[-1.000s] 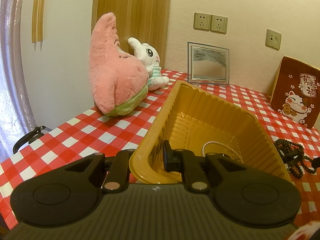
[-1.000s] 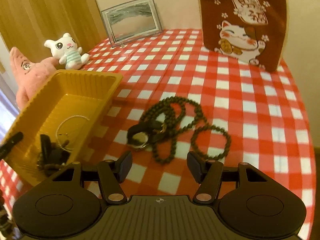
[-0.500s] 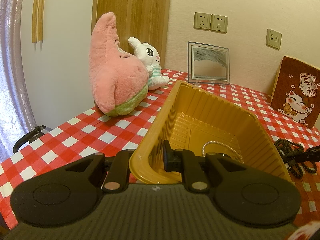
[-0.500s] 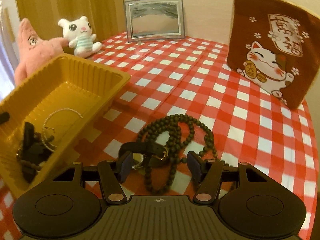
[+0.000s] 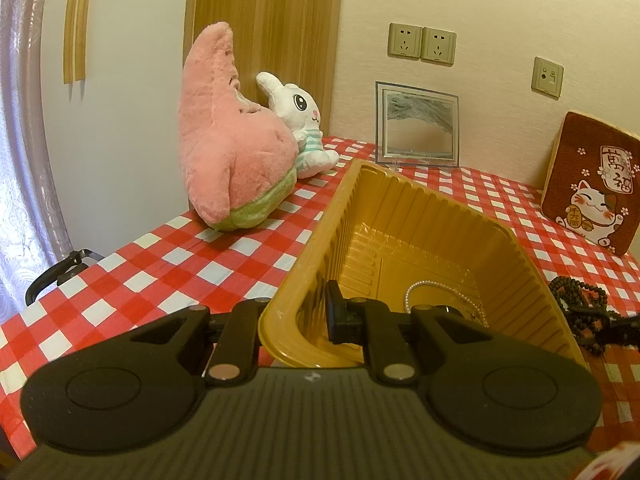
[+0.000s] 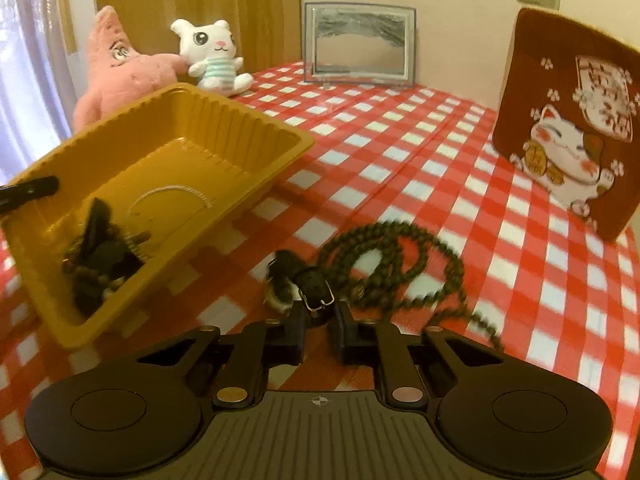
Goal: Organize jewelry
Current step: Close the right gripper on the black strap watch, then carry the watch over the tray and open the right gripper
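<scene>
My left gripper (image 5: 304, 312) is shut on the near wall of the yellow plastic tray (image 5: 420, 208), one finger outside and one inside. A thin pearl chain (image 5: 424, 286) and a pile of dark jewellery (image 6: 100, 256) lie in the tray (image 6: 240, 112). To the tray's right, on the checked cloth, a dark bead necklace (image 6: 400, 240) is coiled beside a black strap with a metal buckle (image 6: 312, 280). My right gripper (image 6: 319, 320) is low over the cloth. Its jaws are closing, and its pads press the buckle end of the strap between them.
A pink starfish plush (image 5: 228, 152) and a white bunny plush (image 5: 300, 120) sit at the back left. A framed picture (image 5: 416, 124) leans on the wall, and a lucky-cat cushion (image 5: 592, 184) stands at the right. The table edge runs along the left, with a black handle (image 5: 56, 276) beyond it.
My right gripper rolled, dropped toward the cloth and moved onto the black strap, and its jaws went from wide apart to narrow around it. The left gripper and tray stayed still.
</scene>
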Tool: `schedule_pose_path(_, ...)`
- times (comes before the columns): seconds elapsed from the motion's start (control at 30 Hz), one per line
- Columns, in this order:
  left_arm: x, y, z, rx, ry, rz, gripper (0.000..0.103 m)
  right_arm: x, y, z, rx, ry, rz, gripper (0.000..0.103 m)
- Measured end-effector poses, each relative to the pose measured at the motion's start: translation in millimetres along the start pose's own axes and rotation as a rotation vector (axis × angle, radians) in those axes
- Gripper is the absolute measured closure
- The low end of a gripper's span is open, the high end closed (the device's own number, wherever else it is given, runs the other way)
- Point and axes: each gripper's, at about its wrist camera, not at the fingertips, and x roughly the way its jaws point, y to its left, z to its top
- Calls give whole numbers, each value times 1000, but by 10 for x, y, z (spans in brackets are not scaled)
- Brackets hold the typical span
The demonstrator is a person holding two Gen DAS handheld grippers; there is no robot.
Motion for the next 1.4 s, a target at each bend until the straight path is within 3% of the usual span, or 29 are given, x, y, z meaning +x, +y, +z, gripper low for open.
schedule_pose_path(0.4,3,4,-3,0,0,0,90,-230,-127,-151,330,151,84,87)
schedule_pose_path(0.53,2,0,-2,1,0,0,90,-266,-65,-111,248,136,17,54)
schedule_pose_path(0.63,3,-1,-4,4,-1,-2,90,-268,3,-63,165,97,-7,53)
schedule_pose_path(0.9,0,-16,-5,7,-3,-4,91,-32,266,51,-74,75,-46,55)
schedule_pose_path(1.0,-4,-19,-3,7,-4,-4,91,34,329,62,-128,82,-50,73)
schedule_pose_path(1.1,-5,-21,3,4,-5,-4,91,77,337,81,-132,104,-44,86)
schedule_pose_path(1.4,-8,-21,7,4,-6,-5,91,-26,307,186,-70,106,-49,87)
